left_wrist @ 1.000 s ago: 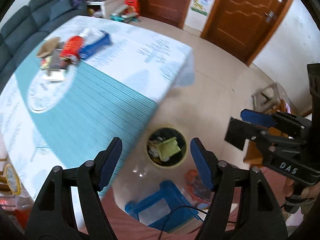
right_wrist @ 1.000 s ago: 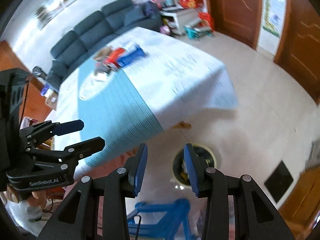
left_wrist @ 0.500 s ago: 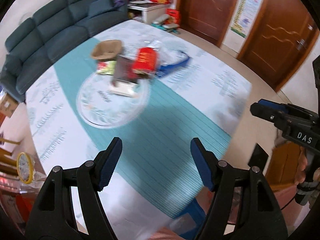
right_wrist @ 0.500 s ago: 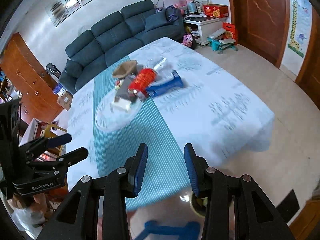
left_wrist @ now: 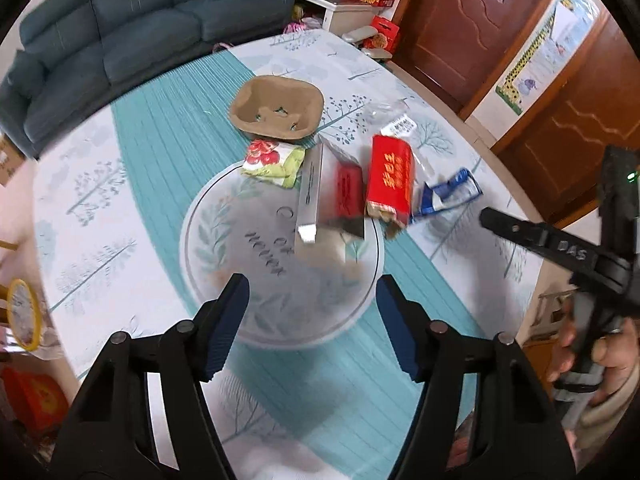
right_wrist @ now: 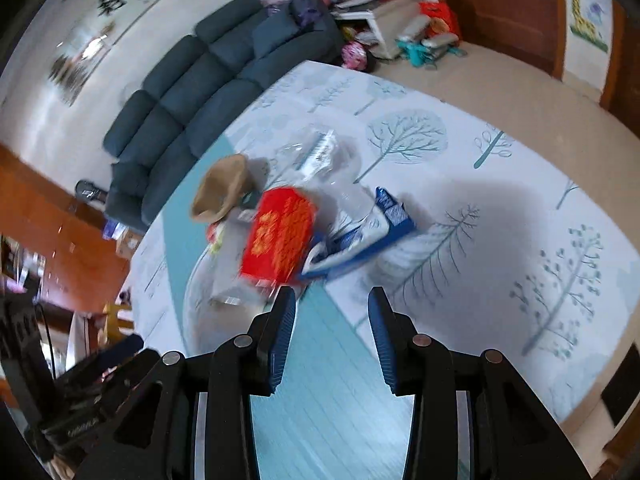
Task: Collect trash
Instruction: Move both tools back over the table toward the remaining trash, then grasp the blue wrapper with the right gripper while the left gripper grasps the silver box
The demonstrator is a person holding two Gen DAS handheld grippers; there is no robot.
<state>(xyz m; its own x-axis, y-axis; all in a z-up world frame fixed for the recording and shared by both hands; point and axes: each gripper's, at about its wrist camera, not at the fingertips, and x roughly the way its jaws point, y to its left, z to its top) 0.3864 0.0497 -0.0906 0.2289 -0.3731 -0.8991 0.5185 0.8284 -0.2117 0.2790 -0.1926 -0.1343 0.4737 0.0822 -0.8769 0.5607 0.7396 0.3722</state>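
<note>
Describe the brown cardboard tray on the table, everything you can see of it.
The brown tray looks like moulded paper pulp, a rounded rectangular cup carrier with shallow wells and small cut flaps inside. It sits open side up and empty on the tablecloth, behind the other litter. A snack packet printed with red fruit lies against its near edge.

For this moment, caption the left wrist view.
Open left gripper above round plate beside red packet and brown pulp cup tray.
</note>
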